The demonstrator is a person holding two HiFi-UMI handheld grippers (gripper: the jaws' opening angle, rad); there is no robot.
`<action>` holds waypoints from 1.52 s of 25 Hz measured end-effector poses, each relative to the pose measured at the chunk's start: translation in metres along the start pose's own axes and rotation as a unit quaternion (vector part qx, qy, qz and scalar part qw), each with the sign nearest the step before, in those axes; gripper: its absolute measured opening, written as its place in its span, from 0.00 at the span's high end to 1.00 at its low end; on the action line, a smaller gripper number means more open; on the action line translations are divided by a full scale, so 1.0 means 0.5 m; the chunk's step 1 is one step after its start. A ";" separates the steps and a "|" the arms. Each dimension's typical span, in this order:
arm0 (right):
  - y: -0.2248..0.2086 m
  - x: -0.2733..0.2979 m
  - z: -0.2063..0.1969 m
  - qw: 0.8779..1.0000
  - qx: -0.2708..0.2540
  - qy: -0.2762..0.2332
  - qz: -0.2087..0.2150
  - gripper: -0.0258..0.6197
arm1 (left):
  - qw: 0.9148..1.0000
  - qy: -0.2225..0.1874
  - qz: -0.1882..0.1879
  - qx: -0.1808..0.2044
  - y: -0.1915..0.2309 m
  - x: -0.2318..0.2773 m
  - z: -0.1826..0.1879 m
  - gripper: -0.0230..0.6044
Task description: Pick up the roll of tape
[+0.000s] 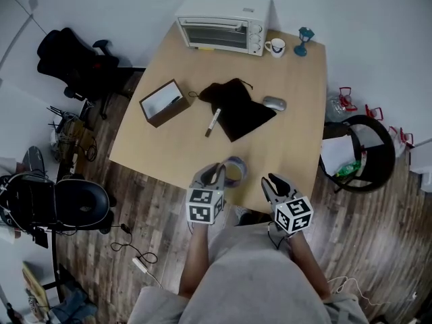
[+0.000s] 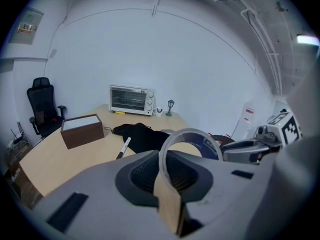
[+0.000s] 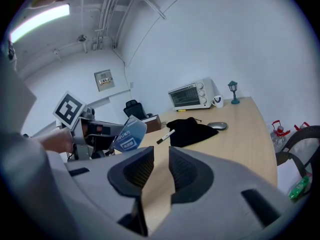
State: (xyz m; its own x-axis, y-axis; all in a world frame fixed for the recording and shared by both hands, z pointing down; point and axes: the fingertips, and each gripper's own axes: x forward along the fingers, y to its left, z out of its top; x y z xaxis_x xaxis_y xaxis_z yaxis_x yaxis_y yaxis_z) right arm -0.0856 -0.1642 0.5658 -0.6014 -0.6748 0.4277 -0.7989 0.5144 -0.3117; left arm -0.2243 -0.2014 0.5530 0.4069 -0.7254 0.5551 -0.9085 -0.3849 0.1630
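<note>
The roll of tape point(image 1: 235, 171), a grey ring with a blue printed core, is off the wooden table point(image 1: 287, 147) at its near edge. My left gripper point(image 1: 217, 174) is shut on it. In the left gripper view the roll point(image 2: 191, 143) stands on edge with its wall pinched between the two pads of that gripper point(image 2: 168, 170). My right gripper point(image 1: 273, 181) is just right of the roll and apart from it. It is open, and only the tabletop shows in the gap between its jaws point(image 3: 161, 166). In the right gripper view the roll point(image 3: 128, 134) is at the left.
Farther back on the table lie a black pouch point(image 1: 237, 106), a marker point(image 1: 212, 122), a mouse point(image 1: 274, 103), an open brown box point(image 1: 164, 102), a toaster oven point(image 1: 223, 24), a mug point(image 1: 275, 46) and a small lamp figure point(image 1: 303, 40). Office chairs point(image 1: 77, 63) stand at left, a bin point(image 1: 368, 154) at right.
</note>
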 end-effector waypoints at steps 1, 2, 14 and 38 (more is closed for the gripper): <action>-0.002 -0.002 0.000 1.000 -0.001 0.000 -0.002 0.81 | 1.000 0.001 0.000 -0.002 0.000 0.000 -0.004 0.90; -0.004 -0.005 0.000 1.000 -0.001 -0.001 -0.004 0.82 | 1.000 0.002 0.001 -0.004 -0.001 0.000 -0.007 0.90; -0.006 0.006 0.012 1.000 -0.017 -0.007 0.002 0.86 | 1.000 0.000 0.012 -0.016 0.007 -0.010 -0.021 0.90; -0.005 -0.004 0.027 0.999 -0.039 -0.021 -0.010 0.95 | 1.000 0.010 0.002 0.002 -0.009 -0.008 -0.024 0.90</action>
State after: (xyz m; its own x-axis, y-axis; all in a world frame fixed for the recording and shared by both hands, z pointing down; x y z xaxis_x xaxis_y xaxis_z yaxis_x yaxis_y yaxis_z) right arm -0.0826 -0.1711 0.5542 -0.5859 -0.7066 0.3968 -0.8090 0.5385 -0.2356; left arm -0.2232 -0.1897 0.5598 0.4011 -0.7158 0.5716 -0.9097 -0.3847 0.1566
